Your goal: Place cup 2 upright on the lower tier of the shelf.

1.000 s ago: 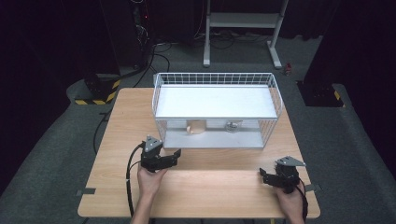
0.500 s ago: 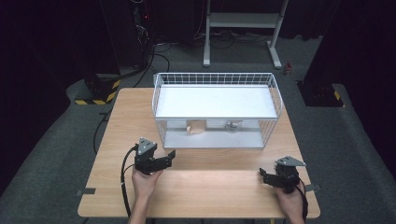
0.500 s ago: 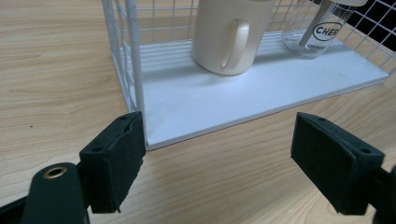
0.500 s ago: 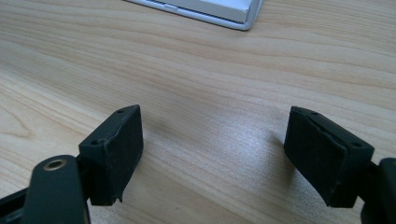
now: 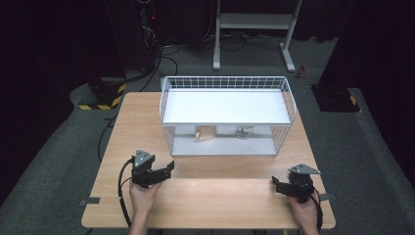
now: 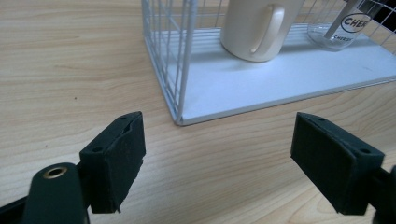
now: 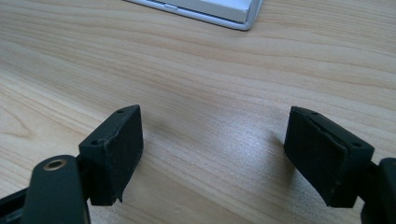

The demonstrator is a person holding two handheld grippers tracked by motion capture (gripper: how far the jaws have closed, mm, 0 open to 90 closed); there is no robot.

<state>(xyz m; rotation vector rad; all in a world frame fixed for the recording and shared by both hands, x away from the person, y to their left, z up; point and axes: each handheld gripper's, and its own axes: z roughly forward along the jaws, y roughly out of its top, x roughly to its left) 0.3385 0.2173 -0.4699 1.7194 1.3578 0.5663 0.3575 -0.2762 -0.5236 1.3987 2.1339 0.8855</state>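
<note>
I have a pale wooden table (image 5: pixel 215 196) under me, and on its far half stands a white wire rack (image 5: pixel 228 115) with a flat white shelf on top and a white base tray below. From the high view the rack sits square to the table's edges, its open front facing my hands. On the base tray, under the shelf, stands a cream ceramic mug (image 6: pixel 258 27), upright, its handle turned toward my left gripper's camera. Well to the mug's right on the same tray is a clear glass (image 6: pixel 344 29) with a printed label; the two stand apart, not touching.

My left gripper (image 5: pixel 169 169), black with a grey three-cornered plate on top, hovers over the near left part of the table, short of the rack's front left corner. Its jaws stand wide with only bare wood between them, and in the left gripper view the rack's near corner sits just beyond them.

My right gripper (image 5: pixel 275 183) sits over the near right corner of the table, well apart from the rack. Its jaws are spread wide too, nothing between the pads (image 7: pixel 122 151) but tabletop.
</note>
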